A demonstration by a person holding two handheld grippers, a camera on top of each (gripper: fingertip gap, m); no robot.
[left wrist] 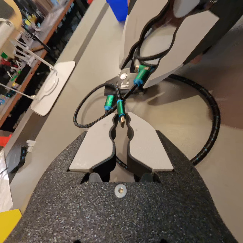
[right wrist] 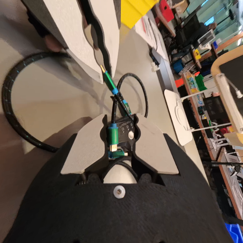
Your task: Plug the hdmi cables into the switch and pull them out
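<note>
**Both tongs at the switch, one plug at the left tips**

The left tongs (left wrist: pixel 121 119) sit low over the tabletop (left wrist: pixel 164 124), their grey fingers (left wrist: pixel 100 139) slightly apart. A green plug (left wrist: pixel 120 109) with a gold tip pokes between the fingertips; whether the fingers actually pinch it cannot be told, since a narrow gap shows on each side of the tip. Just ahead of these tongs a second green plug (left wrist: pixel 109 101) lies beside the first, pointing toward the switch (left wrist: pixel 121 82), a small black box with a round pale button.

The right tongs (right wrist: pixel 121 117) straddle that switch (right wrist: pixel 126 130), which lies between their fingers (right wrist: pixel 90 142) with its far corner at the right fingertip. The fingers stand well apart, and it is unclear whether they press on the box. Inside the same gap, at the left finger, a third green plug (right wrist: pixel 113 135) lies along the switch's side with its gold end bare, and a fourth (right wrist: pixel 116 154) lies crosswise behind it, nearer the tongs' base.

Black braided cable (left wrist: pixel 211 118) with blue flecks sweeps in a wide loop to the right of the left tongs, and a smaller loop (left wrist: pixel 84 109) curls to their left. Farther left stands a white lamp base (left wrist: pixel 55 86). A yellow bin (right wrist: pixel 136 11) sits beyond the left tongs in the right wrist view.
</note>
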